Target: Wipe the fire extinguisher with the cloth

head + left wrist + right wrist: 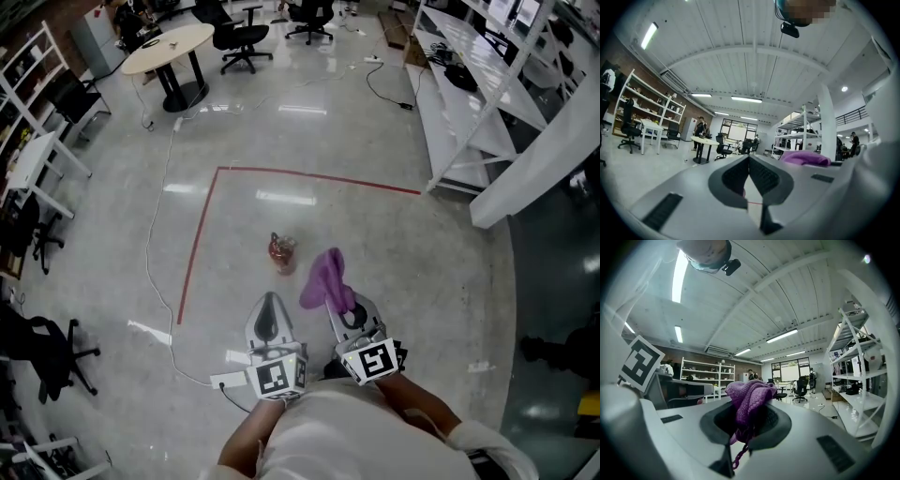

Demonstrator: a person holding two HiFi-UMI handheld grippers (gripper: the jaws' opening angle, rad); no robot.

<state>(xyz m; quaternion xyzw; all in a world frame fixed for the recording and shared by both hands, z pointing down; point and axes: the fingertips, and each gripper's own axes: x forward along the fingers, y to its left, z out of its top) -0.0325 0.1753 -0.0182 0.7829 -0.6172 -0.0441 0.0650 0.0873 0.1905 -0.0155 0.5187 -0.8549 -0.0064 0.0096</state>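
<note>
A small red fire extinguisher (281, 251) stands on the shiny grey floor, a short way ahead of both grippers. My right gripper (337, 302) is shut on a purple cloth (324, 277), which bunches up above the jaws and hangs just right of the extinguisher. In the right gripper view the cloth (748, 398) fills the space between the jaws of the right gripper (747, 412), with a thread dangling below. My left gripper (269, 298) is shut with nothing in it; in the left gripper view its tips (749, 158) meet. The cloth (805, 158) shows at that view's right.
A red tape line (281, 174) marks a corner on the floor beyond the extinguisher. A white cable (153, 234) trails along the left. White shelving (469, 94) and a white beam (544, 159) stand at the right; a round table (169, 47) and office chairs (242, 42) are far back.
</note>
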